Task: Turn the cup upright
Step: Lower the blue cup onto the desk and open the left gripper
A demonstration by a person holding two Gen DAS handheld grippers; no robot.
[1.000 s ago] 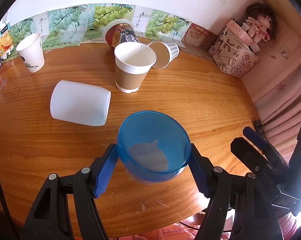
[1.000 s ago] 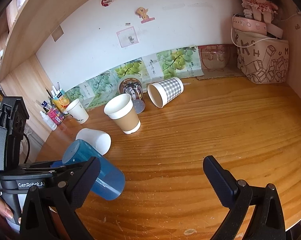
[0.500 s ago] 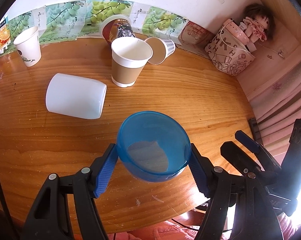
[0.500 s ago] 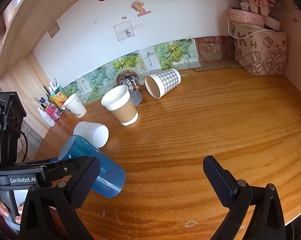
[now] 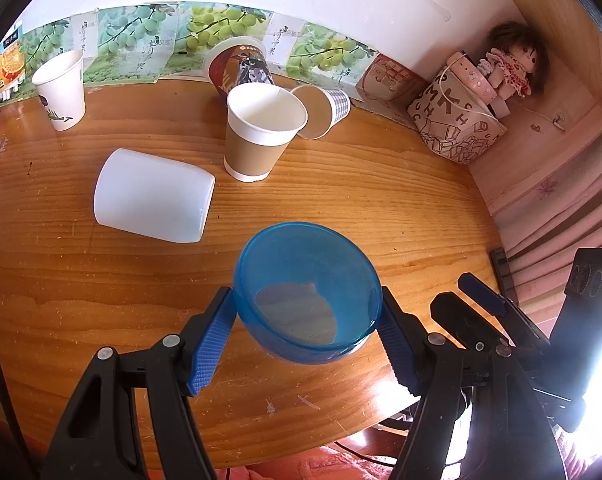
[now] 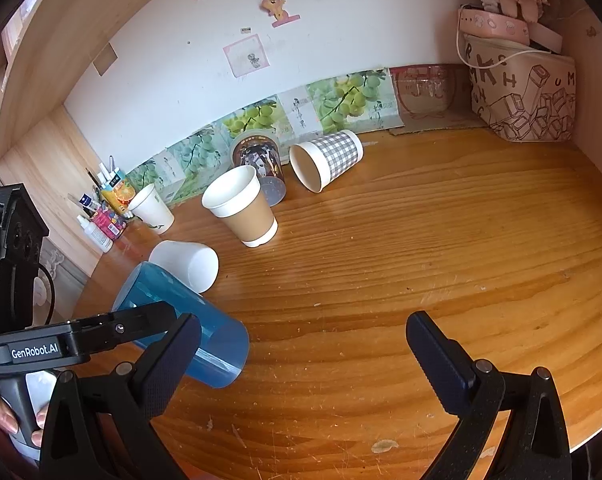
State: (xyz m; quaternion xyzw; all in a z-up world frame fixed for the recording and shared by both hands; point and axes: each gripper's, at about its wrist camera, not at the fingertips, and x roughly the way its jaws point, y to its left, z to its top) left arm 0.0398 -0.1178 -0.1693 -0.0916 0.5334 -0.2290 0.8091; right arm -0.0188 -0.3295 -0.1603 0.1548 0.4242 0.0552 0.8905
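My left gripper (image 5: 307, 322) is shut on a translucent blue plastic cup (image 5: 307, 292), its blue pads pressing both sides. The cup is tilted, its mouth facing away from me, held just above the wooden table (image 5: 381, 208). In the right wrist view the blue cup (image 6: 189, 320) shows at the lower left, slanted with its base low toward the table, held by the left gripper's black body (image 6: 77, 340). My right gripper (image 6: 301, 360) is open and empty over the table's front part.
A white cup (image 5: 153, 196) lies on its side left of the blue cup. A brown-sleeved paper cup (image 5: 261, 136) and a white paper cup (image 5: 61, 88) stand upright. A checked cup (image 5: 325, 110) and a printed cup (image 5: 237, 64) lie behind. A patterned bag (image 5: 457, 128) stands at the right.
My left gripper has drawn back and risen a little with the blue cup. In the right wrist view the cup's slant looks about the same. The right gripper stays open.
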